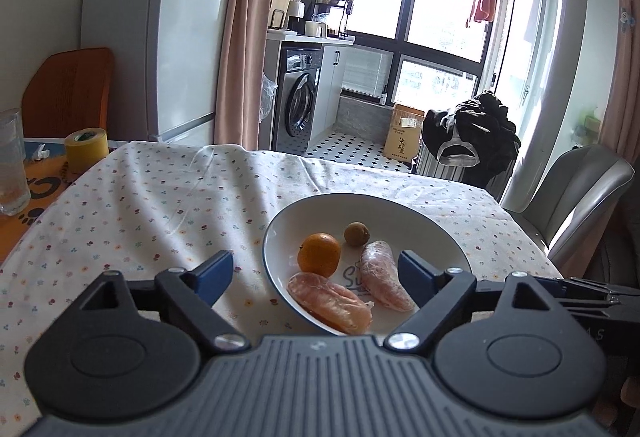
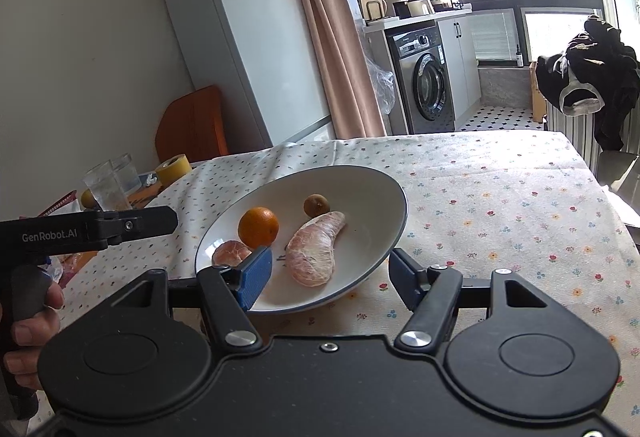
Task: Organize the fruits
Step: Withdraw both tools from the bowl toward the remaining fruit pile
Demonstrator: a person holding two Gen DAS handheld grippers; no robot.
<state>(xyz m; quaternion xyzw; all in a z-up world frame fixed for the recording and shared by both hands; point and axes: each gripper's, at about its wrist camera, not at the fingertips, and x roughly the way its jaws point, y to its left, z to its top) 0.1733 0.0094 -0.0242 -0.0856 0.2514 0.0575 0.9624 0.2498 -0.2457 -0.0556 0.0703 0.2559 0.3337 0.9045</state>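
Note:
A white plate [image 1: 432, 229] [image 2: 376, 197] with a dark rim sits on the flowered tablecloth. On it lie a small orange [image 1: 319, 254] [image 2: 258, 227], a small brown round fruit [image 1: 356, 233] [image 2: 316, 205] and two peeled pomelo segments [image 1: 386, 280] [image 1: 330, 303] [image 2: 316, 255] [image 2: 232, 252]. My left gripper [image 1: 316, 279] is open, hovering just before the plate's near rim with nothing between its blue pads. My right gripper [image 2: 330, 279] is open too, its fingers straddling the plate's near edge, holding nothing. In the right wrist view the left gripper's body shows at the left, held by a hand [image 2: 34, 321].
A glass [image 1: 12, 161] [image 2: 105, 189] and a yellow tape roll [image 1: 86, 149] [image 2: 174, 169] stand at the table's far left. A grey chair [image 1: 576, 205] is at the right, a wooden chair [image 1: 68, 93] behind left. The tablecloth [image 2: 500, 205] lies bare to the plate's right.

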